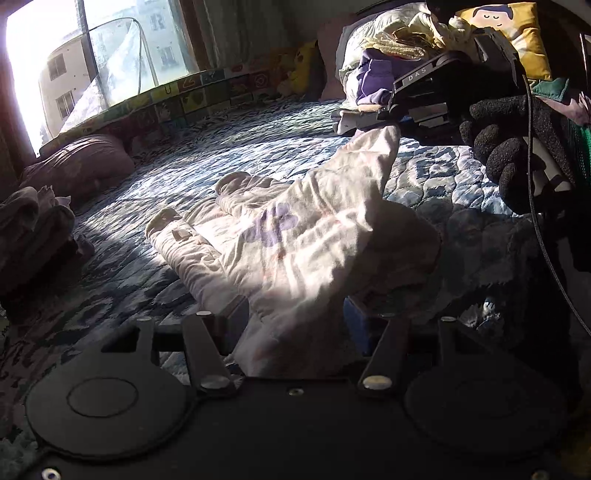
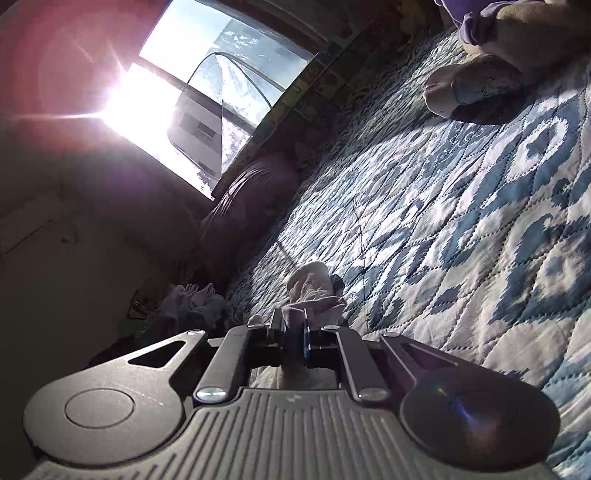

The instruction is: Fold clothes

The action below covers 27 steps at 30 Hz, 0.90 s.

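Folding a white garment on the bed

Both tools pinch the garment [image 1: 295, 236]: left tool [image 1: 291, 321] at its near edge, right tool [image 1: 388, 118] lifting the far corner above the bed [image 1: 184, 162] to carry it over.

1. A garment [image 1: 295, 236] lies on the quilted bedspread [image 1: 229, 155], in the middle of the bed.
2. The left gripper [image 1: 291, 325] is at its near edge, cloth between its fingers.
3. The right gripper [image 1: 384, 110] pinches its far right corner, raised off the bedspread; a gloved hand [image 1: 517, 147] holds that gripper.
4. Behind the right gripper, a heap of clothes [image 1: 388, 48] rests at the far right, a cushion [image 1: 517, 33] behind it.
5. A pillow [image 1: 81, 166] lies at the far left, below the window [image 1: 103, 48].
6. Folded clothes [image 1: 33, 221] sit at the left edge, nearer than the pillow.
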Available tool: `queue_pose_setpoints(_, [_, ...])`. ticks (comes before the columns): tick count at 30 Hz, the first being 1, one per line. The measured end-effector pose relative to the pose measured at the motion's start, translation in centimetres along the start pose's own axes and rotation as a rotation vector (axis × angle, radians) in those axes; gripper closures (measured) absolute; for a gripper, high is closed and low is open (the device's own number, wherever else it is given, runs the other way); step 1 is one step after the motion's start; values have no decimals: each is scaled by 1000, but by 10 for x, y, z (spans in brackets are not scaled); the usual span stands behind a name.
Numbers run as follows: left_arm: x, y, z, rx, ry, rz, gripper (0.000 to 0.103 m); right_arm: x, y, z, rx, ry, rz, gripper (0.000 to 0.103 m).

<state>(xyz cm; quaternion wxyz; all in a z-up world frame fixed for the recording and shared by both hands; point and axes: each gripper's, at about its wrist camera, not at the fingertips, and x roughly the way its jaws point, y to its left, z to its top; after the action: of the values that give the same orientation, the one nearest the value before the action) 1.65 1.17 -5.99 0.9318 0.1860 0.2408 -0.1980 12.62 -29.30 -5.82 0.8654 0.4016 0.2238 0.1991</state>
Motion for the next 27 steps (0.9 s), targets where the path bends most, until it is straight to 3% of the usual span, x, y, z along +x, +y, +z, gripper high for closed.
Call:
queue_pose_setpoints(7, [17,-30,-4,170,6,77,54,9,40,18,-77,-2,-73,92])
queue_pose_setpoints(9, [22,-36,-8,201,19,95,69,14,53,24,-99,-4,-86,92])
queue_pose_setpoints(10, [24,-35,-10,181,24,85,70,17,59,26,-110,-2,-87,93])
queue_pose_setpoints(14, [25,-10,-12,-24,18,-15,80,40,89,33,-177,18,-123,96])
queue_pose_setpoints(22, [30,67,-35,-749,-18,-305,87,110,136,33,-285,93,-138,96])
queue_pose_setpoints(27, [32,84,-50,-1007,-38,-396,89,161,145,27,-266,152,-158,97])
